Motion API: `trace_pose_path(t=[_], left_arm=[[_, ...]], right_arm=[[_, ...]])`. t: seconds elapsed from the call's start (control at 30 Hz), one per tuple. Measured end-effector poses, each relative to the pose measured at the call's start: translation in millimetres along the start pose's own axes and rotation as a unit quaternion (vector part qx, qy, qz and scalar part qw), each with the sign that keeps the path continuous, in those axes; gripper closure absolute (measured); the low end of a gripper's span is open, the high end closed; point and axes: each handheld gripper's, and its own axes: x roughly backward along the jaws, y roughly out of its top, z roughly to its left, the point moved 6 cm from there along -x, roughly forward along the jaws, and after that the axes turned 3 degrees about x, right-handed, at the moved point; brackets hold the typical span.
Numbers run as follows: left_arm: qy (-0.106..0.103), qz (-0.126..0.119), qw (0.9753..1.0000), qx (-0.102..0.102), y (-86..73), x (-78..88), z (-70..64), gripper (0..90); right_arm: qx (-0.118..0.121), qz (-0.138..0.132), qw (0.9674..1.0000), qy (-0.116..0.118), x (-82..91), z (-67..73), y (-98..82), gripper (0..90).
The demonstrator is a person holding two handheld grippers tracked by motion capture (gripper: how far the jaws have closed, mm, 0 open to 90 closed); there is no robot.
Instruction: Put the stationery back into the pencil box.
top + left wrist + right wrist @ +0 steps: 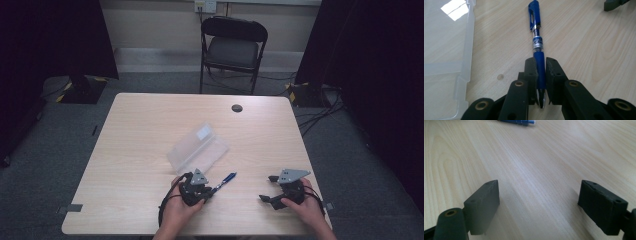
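Observation:
A blue pen (537, 40) with a clip and a clear band lies along my left gripper (541, 65), whose black pads press on its lower barrel; the tip end points back toward the hand. From above, the same pen (225, 180) sticks out to the upper right of the left gripper (209, 191) near the table's front edge. My right gripper (540, 198) stands open over bare wood, nothing between its pads. In the high view the right gripper (267, 188) rests at the front right, jaws pointing left. The pen's cap end (520, 122) peeks in at the top of the right gripper view.
A clear plastic box (196, 148) lies tilted in the middle of the light wooden table (150, 120); its wall (466, 62) runs just left of the pen. A dark round grommet (237, 108) sits at the table's back. A black folding chair (232, 47) stands beyond.

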Motion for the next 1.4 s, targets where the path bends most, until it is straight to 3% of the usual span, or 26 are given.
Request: trace_pose_path(t=[0.1, 0.2, 0.4, 0.5, 0.9, 1.4], left_arm=[[0.004, 0.003, 1.0, 0.004, 1.2, -0.6, -0.9, 80.8], [-0.005, 0.006, 0.9998, 0.016, 0.3, 1.7, -0.6, 80.9], [-0.005, -0.012, 0.9998, 0.014, 4.2, 9.7, -0.3, 80.9], [0.0, -0.025, 0.9996, 0.014, 10.8, 15.1, 4.8, 80.9], [0.013, -0.033, 0.999, 0.028, 25.1, 26.2, 24.2, 80.8], [0.008, -0.047, 0.9983, 0.033, 45.6, 24.4, 27.2, 80.8]], right_arm=[[0.0, 0.0, 1.0, -0.001, 0.1, -0.1, 0.0, 16.1], [0.0, 0.0, 1.0, -0.001, 0.1, -0.1, 0.0, 16.1], [0.0, 0.0, 1.0, -0.001, 0.1, -0.1, 0.0, 16.1], [0.0, 0.0, 1.0, -0.001, 0.1, -0.1, 0.0, 16.1], [0.0, 0.0, 1.0, 0.0, 0.0, 0.1, 0.0, 16.1], [0.0, 0.0, 1.0, -0.001, 0.1, 0.0, -0.1, 16.1]])
